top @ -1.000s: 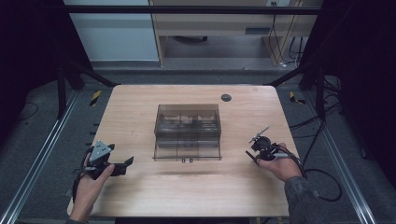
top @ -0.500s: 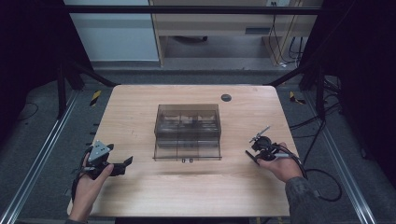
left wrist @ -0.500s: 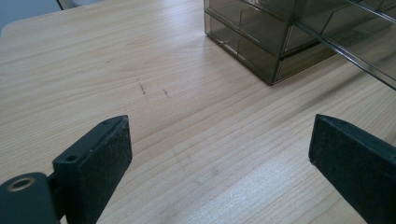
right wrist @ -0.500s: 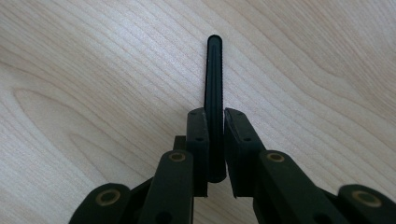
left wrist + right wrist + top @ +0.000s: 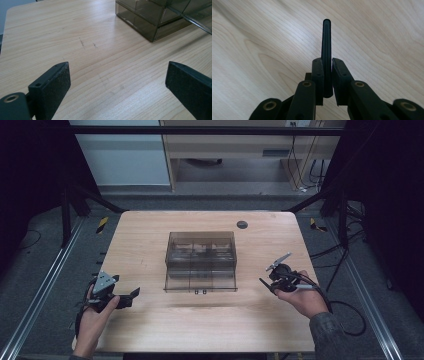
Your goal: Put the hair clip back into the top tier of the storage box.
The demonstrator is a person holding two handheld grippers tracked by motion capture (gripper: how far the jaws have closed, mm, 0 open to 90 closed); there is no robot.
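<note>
Comb [image 5: 326, 50] between right hand-held gripper [image 5: 327, 82] pads

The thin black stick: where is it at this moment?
In the right gripper view the thin black stick stands clamped in the right tool, above the wooden table, right of the smoky plastic drawer box.

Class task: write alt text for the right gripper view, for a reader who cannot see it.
Two black gripper jaws clamp a thin black stick that points straight up the picture. Behind it lies a pale wooden table.
</note>
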